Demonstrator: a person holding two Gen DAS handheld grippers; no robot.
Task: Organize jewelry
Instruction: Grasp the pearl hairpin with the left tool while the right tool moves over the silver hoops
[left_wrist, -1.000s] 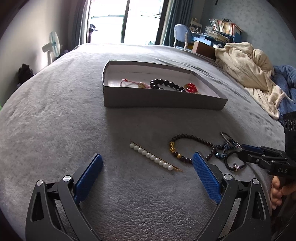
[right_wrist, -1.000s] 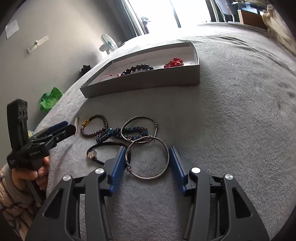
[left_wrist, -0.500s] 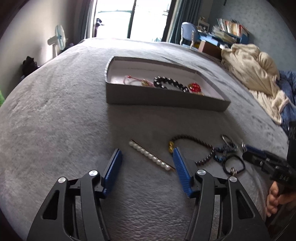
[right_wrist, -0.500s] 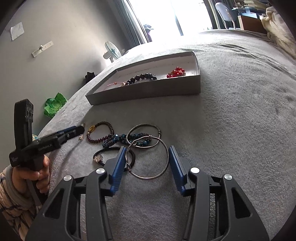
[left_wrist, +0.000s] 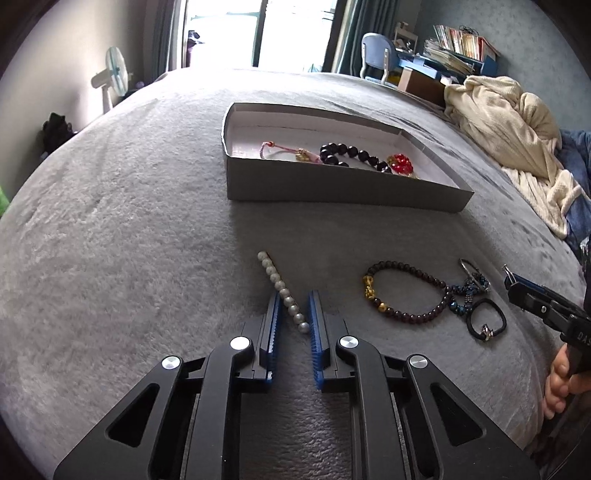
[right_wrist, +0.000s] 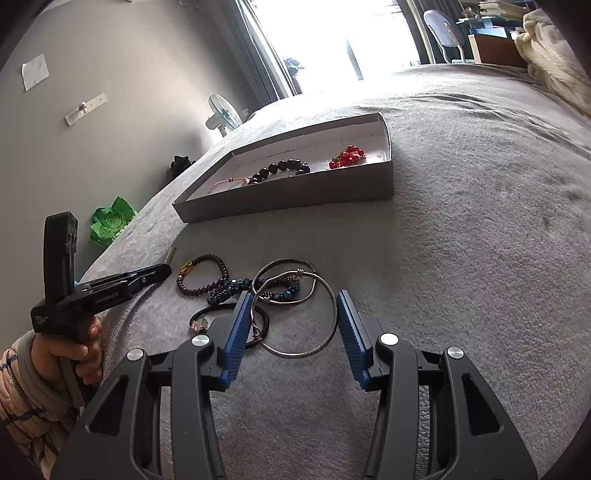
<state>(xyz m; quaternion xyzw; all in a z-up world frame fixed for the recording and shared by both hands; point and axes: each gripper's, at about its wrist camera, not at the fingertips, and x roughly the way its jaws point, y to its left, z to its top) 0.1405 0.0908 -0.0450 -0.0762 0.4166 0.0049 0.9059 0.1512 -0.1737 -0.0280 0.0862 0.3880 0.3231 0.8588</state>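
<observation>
On the grey bedspread lies a pearl hair pin (left_wrist: 280, 286), its near end between the blue pads of my left gripper (left_wrist: 294, 293). Those jaws are closing, and a gap still shows beside the pearls. My right gripper (right_wrist: 292, 293) is shut on a thin metal bangle (right_wrist: 334, 325). Beside it lie a second bangle (right_wrist: 291, 260), a blue bead bracelet (right_wrist: 229, 290), a dark bead bracelet with a gold charm (left_wrist: 417, 317) and a black hair tie (left_wrist: 487, 331). The shallow grey box (left_wrist: 332, 184) further back holds a pink cord bracelet (left_wrist: 280, 147), black beads (left_wrist: 351, 153) and red beads (left_wrist: 400, 162).
A cream blanket (left_wrist: 509, 122) is heaped at the bed's right side. A standing fan (left_wrist: 114, 74) and a green bag (right_wrist: 112, 221) are off the bed's left edge. A person's hand (right_wrist: 74, 343) grips the left tool's handle. Bare bedspread stretches left of the pin.
The left jaws went from wide open to a narrow gap around the pearl pin's near end. The right gripper kept hold of the bangle, with the other jewelry shifting slightly beneath it.
</observation>
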